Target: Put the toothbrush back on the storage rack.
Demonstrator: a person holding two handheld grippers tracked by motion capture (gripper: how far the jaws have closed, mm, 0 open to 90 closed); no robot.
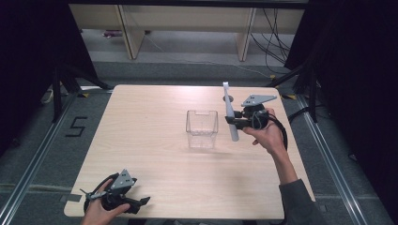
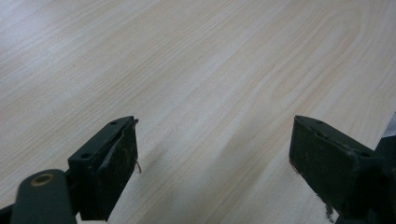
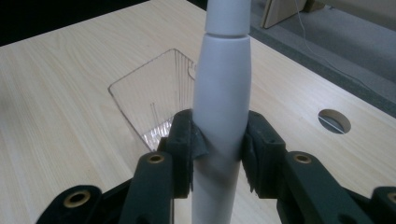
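A clear plastic box [image 1: 202,129] stands open-topped near the middle of the light wooden table [image 1: 155,108]. To its right, my right gripper [image 1: 233,121] is shut on a long white handle-like tool [image 1: 230,112] that stands almost upright above the table. In the right gripper view the white tool [image 3: 222,93] is pinched between the two black jaws, with the clear box [image 3: 154,100] just beyond. At the table's front left corner my left gripper [image 1: 143,202] is open, low over bare wood [image 2: 210,84], with nothing between its fingers [image 2: 109,163].
A round cable hole [image 3: 334,121] sits in the table top near the back right. Desk legs [image 1: 131,35] and cables lie on the floor behind the table. Dark curtains flank both sides. A floor mark "5" [image 1: 76,126] is at the left.
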